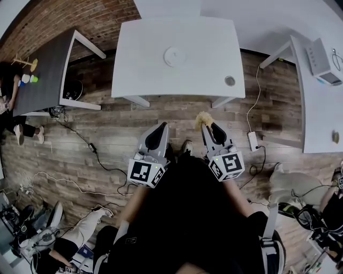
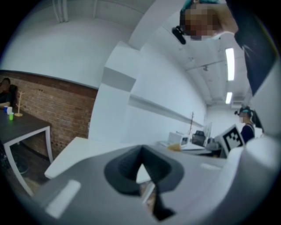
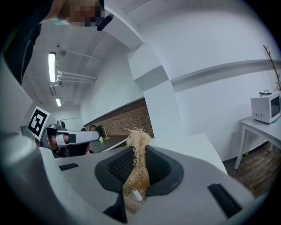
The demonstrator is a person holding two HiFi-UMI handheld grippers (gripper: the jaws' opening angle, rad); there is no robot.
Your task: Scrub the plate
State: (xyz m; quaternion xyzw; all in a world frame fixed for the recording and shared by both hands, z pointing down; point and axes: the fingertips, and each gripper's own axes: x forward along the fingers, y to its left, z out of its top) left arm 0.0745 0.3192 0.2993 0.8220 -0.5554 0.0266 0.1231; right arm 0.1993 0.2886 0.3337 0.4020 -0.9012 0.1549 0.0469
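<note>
I held the scrubber (image 3: 137, 158), a bundle of pale straw-coloured fibres, in the right gripper (image 3: 138, 151). Its jaws were pressed in on it, with only the squeezed fibres between the black pads. The scrubber's long axis ran along the jaws, and its frayed tuft stuck out past the fingertips, pointing ahead toward the white table (image 1: 144, 64). The left gripper (image 2: 141, 154) was beside it with its jaw tips together and nothing in them. Seen from the head view, both grippers were over the wood-plank floor (image 1: 107, 134), short of the table's near edge. The plate (image 1: 174, 56) lay flat near the middle of the tabletop, well apart from both grippers. It was round, white like the table, with a faint inner ring, and I could not make out any dirt on it. A small grey round thing (image 1: 230, 81) sat by the table's near right corner. A dark grey table (image 1: 45, 69) stood to the left before a brick wall (image 1: 80, 16). A microwave (image 3: 265, 109) sat on another white table at the right.
</note>
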